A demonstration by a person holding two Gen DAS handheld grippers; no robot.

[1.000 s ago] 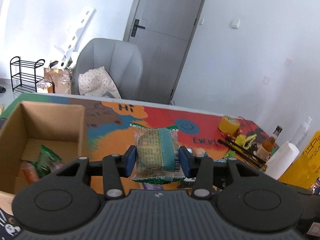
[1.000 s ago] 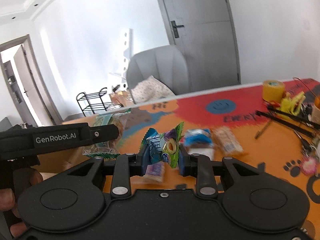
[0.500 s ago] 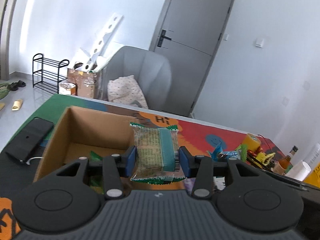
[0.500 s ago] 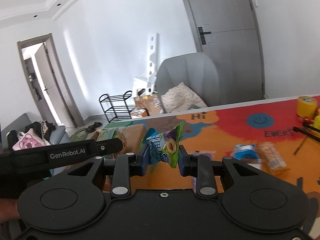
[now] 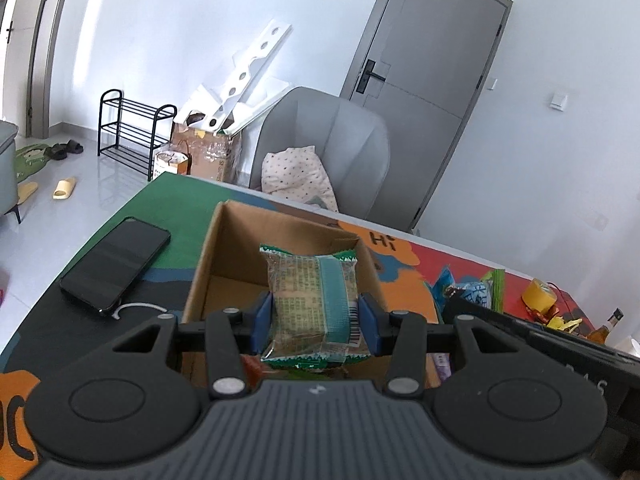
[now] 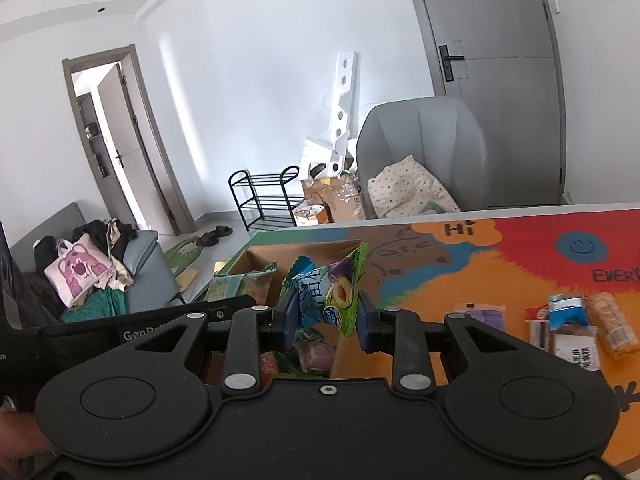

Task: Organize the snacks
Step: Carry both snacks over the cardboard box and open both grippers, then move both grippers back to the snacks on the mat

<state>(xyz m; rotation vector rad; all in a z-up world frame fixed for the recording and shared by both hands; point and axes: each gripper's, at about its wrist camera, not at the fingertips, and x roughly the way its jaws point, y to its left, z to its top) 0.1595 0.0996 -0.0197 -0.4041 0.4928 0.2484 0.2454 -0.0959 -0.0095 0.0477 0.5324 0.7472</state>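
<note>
My left gripper (image 5: 314, 322) is shut on a clear, green-edged cracker packet (image 5: 314, 304) and holds it above the open cardboard box (image 5: 208, 256). My right gripper (image 6: 327, 314) is shut on a blue and green plum candy packet (image 6: 330, 294), above the right side of the same box (image 6: 256, 256). Several snack packets (image 6: 312, 350) lie inside the box beneath the grippers. In the right wrist view the left gripper and its cracker packet (image 6: 240, 286) show at the left. More loose snacks (image 6: 572, 322) lie on the colourful table mat (image 6: 520, 264) to the right.
A black phone (image 5: 116, 264) with a white cable lies on the table left of the box. A grey chair (image 5: 324, 148) with a dotted cushion stands behind the table. A yellow tape roll (image 5: 540, 294) and a bottle (image 5: 604, 326) sit at the far right.
Both grippers have carried their packets leftward across the table and now hang over the box. The box has come from the left edge to the middle of the left wrist view.
</note>
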